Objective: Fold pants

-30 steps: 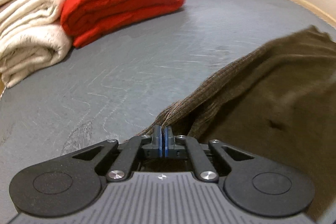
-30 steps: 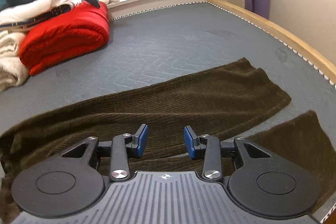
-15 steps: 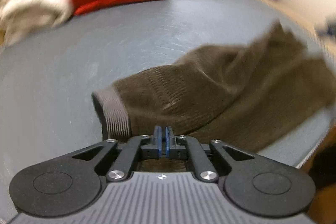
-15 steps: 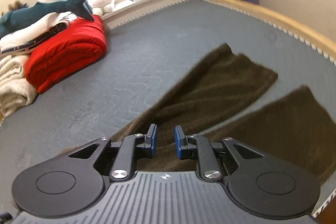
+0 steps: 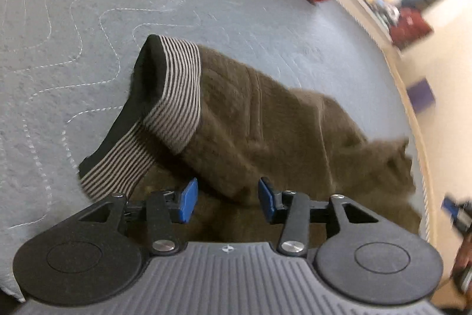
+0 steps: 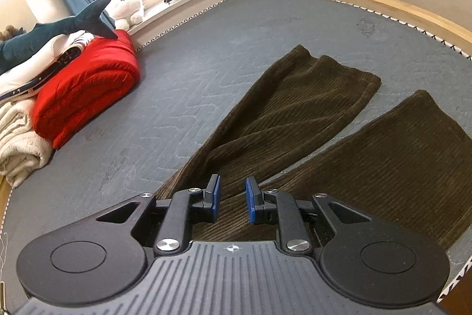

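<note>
Left gripper has just been opening; I see its blue pads spread with corduroy below them, not pinched. Only this view shows me the pants' striped waistband, turned toward the quilted grey mattress. Right gripper stands narrowly parted, gripping nothing, above the pants; here alone I see both legs running away toward the wooden bed edge, a red blanket well apart.
</note>
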`<state>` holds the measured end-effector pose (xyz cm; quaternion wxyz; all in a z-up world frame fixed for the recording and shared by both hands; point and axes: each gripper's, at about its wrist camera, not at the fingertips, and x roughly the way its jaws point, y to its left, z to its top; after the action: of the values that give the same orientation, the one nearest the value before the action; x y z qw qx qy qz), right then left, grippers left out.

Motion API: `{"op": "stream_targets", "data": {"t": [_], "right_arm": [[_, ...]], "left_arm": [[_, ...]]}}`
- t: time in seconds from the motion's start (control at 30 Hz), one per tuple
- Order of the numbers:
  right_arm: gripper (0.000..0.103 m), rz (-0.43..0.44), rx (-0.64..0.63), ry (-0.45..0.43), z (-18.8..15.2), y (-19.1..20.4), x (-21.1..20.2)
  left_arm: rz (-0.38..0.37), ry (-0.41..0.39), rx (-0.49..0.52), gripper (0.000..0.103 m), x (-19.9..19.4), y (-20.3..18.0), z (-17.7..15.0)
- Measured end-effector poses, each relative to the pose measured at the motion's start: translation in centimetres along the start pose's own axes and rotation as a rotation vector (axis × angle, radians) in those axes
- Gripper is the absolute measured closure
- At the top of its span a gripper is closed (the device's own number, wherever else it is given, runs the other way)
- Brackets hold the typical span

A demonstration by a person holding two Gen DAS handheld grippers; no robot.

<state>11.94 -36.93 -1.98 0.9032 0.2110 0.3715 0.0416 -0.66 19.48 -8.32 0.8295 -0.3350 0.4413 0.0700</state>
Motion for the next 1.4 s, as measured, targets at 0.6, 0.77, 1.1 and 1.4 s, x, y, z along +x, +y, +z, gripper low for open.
{"op": "stream_targets", "data": {"t": [0.6,0.77,1.1,1.4], "right_arm": [[0.076,0.033,0.212,0.028,2.1,3.1,11.5],[0.066,-0.052,0.237,0.015,3.3,3.3,15.5],[0.057,-0.139,0.067,0.072,4.1,4.5,21.7],[0.1,-0.11,0.069,0.009,3.5,5.0,20.3]], "left_arm": [[0.151,-0.093,0.219,0.093,1.4,-3.1,1.2],[0.156,-0.056,0.216,0.093,2.2,-2.8,1.3],[0.163,-0.027,0.224,0.093,2.9,-2.8,1.8],[0.181,-0.046,0.251,0.093,2.9,-3.3,1.4]]}}
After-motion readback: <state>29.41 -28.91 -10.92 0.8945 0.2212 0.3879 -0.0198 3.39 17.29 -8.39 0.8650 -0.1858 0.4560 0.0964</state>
